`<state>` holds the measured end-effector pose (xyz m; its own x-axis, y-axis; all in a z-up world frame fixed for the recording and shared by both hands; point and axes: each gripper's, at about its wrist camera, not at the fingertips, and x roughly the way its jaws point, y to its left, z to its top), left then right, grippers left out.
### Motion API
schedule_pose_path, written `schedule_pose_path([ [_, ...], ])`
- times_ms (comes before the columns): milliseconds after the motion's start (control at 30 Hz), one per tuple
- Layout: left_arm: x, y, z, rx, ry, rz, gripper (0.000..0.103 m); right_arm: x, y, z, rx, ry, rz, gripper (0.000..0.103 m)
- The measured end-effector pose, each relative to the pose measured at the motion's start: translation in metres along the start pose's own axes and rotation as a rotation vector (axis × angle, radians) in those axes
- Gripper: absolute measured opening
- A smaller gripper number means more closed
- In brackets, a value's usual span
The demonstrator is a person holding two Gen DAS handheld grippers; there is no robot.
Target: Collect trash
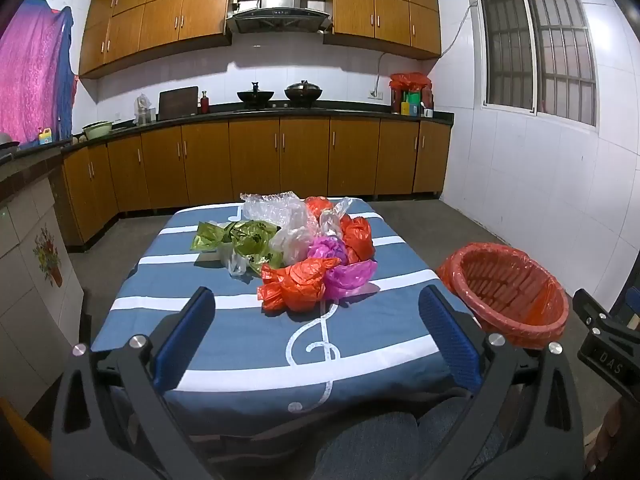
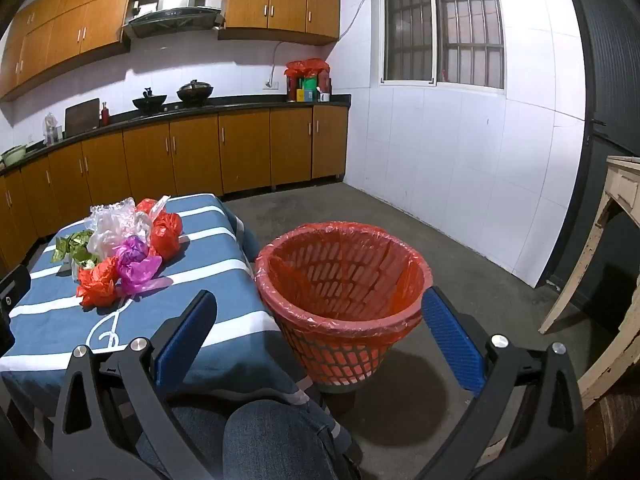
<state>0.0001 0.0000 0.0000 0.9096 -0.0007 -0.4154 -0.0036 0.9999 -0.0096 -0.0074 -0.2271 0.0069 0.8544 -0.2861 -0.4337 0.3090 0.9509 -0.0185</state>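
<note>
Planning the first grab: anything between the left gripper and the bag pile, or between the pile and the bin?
Nothing visible. Left gripper is open, with bare tablecloth up to the bag pile. The bin stands off the table's right edge, mouth open, path clear.

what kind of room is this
A home kitchen, most likely: a range hood hangs above two woks on a dark counter, with wooden cabinets below. A cloth-covered table holds crumpled plastic bags.
</note>
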Motion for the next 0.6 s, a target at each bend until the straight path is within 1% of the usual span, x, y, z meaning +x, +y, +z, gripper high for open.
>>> schedule_pose_path([
  [67, 0.0006, 0.0001, 0.0001, -0.002, 0.010, 0.000, 0.099, -0.0001, 0.0001, -0.0002, 0.000, 0.001, 0.000, 0.101],
  [600, 0.0008, 0.0000, 0.0000, 0.000, 0.015, 0.000, 0.099, 0.0009, 0.0002, -0.0003, 0.001, 0.003, 0.000, 0.101],
])
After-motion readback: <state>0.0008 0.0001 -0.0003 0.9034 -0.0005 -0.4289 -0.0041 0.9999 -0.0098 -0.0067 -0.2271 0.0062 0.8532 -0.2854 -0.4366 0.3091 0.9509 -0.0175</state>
